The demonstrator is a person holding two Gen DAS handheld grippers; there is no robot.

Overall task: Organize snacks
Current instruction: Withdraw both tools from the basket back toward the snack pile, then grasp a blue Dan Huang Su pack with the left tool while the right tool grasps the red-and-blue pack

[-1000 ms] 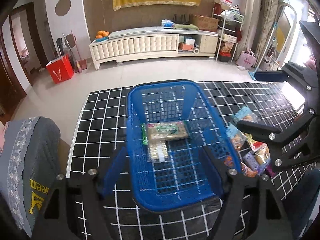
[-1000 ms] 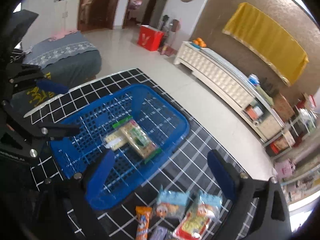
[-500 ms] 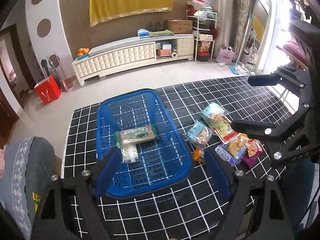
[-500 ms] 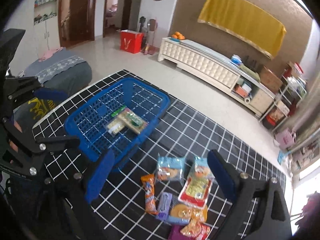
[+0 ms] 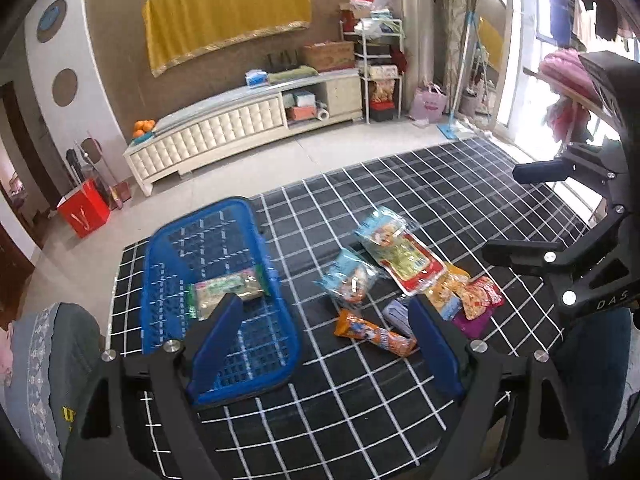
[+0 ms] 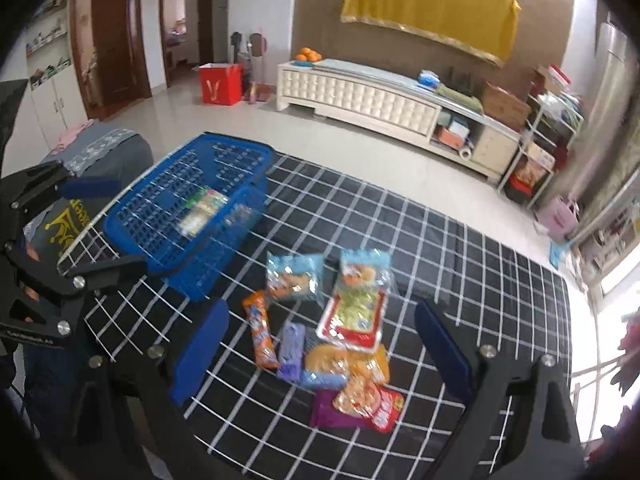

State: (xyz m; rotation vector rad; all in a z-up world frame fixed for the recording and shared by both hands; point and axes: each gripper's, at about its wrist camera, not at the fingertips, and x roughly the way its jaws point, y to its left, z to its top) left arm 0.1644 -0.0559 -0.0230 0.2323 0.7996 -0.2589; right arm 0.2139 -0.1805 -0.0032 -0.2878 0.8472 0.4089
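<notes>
— Two packets already sit in the blue basket (image 5: 224, 300); the rest of the snacks lie loose in a pile (image 6: 340, 332) on the checked surface (image 5: 400, 392), to the right of the basket.

— Which claw do I send?

— I'd judge the right claw (image 6: 320, 344). Its fingers stand wide apart with nothing between them, and the pile lies straight ahead of it, between the two pads. My left claw (image 5: 328, 340) has just been opening, is also empty, and looks across the basket's right rim.

— Nearest piece?

— For the left, the orange stick pack (image 5: 374, 334), just ahead, long axis running left to right across the gap. From the right claw's view that stick runs away from me, beside a purple bar (image 6: 291, 352).
</notes>
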